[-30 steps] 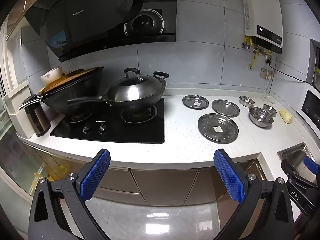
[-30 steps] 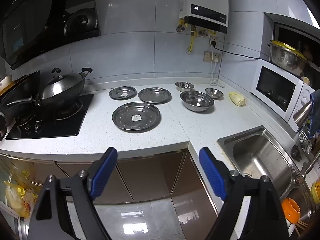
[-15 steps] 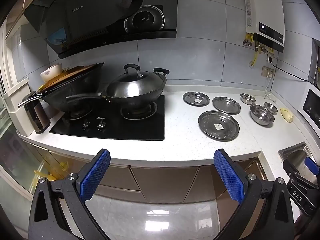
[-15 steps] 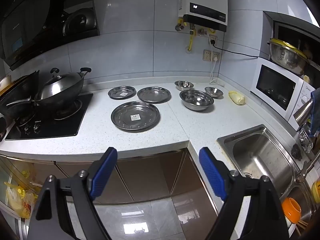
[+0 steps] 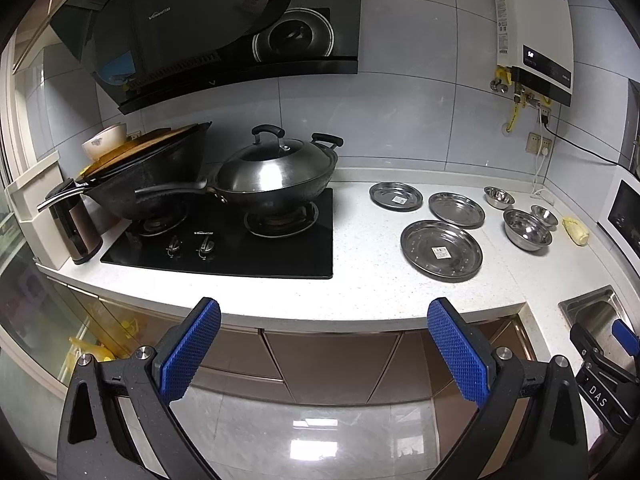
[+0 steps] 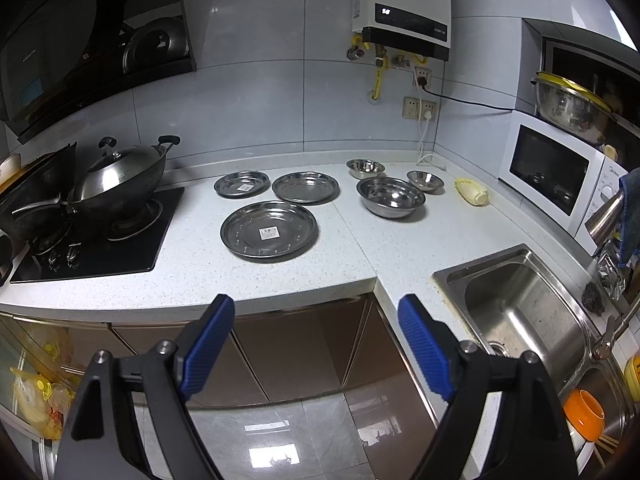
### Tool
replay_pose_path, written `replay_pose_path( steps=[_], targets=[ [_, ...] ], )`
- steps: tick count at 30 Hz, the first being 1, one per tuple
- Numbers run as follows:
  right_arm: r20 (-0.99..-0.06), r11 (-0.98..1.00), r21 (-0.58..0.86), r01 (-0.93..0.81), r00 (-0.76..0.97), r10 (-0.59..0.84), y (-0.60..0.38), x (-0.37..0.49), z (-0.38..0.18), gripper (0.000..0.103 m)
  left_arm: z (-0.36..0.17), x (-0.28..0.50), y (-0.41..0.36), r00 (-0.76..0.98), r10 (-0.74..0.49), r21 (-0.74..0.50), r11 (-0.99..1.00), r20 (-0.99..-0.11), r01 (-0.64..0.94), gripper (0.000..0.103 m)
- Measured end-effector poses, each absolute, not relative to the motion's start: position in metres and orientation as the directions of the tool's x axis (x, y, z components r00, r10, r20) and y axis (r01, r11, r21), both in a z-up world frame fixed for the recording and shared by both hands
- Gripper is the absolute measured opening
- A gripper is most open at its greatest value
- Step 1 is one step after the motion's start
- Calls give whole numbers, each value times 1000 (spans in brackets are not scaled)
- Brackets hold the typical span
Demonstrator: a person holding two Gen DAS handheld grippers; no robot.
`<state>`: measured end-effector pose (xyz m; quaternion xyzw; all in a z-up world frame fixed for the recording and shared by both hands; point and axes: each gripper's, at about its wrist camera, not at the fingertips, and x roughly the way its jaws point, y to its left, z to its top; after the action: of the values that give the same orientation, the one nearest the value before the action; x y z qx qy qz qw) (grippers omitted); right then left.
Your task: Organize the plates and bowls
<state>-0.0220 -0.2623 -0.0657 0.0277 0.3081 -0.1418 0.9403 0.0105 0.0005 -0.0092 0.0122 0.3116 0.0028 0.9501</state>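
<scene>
Three steel plates lie on the white counter [image 6: 340, 256]: a large one [image 6: 269, 229] in front, a small one [image 6: 241, 184] and a medium one [image 6: 305, 187] behind it. Three steel bowls stand to their right: a large bowl [image 6: 390, 197], and two small bowls [image 6: 365, 168] [image 6: 425, 181]. The left wrist view shows the large plate [image 5: 441, 249] and large bowl [image 5: 527, 234] too. My left gripper [image 5: 324, 350] and right gripper [image 6: 316, 344] are open and empty, held in front of the counter edge, well short of the dishes.
A black hob [image 5: 224, 240] with a lidded wok [image 5: 276, 176] and a second wok [image 5: 152, 168] is at the left. A sink [image 6: 520, 312] is at the right, a microwave [image 6: 552, 172] behind it. A yellow object [image 6: 472, 192] lies beside the bowls.
Both views have shifted slightly; the counter and dishes sit a little lower and nearer in frame. The grippers stay open and nothing on the counter has moved.
</scene>
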Motion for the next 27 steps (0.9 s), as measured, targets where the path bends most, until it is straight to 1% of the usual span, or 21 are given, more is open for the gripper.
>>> replay_pose_path(
  steps=[27],
  targets=[
    [-590, 959, -36, 282, 768, -248, -261, -22, -67, 84, -11, 16, 3, 800, -1, 17, 1000, -600, 14, 102]
  ],
)
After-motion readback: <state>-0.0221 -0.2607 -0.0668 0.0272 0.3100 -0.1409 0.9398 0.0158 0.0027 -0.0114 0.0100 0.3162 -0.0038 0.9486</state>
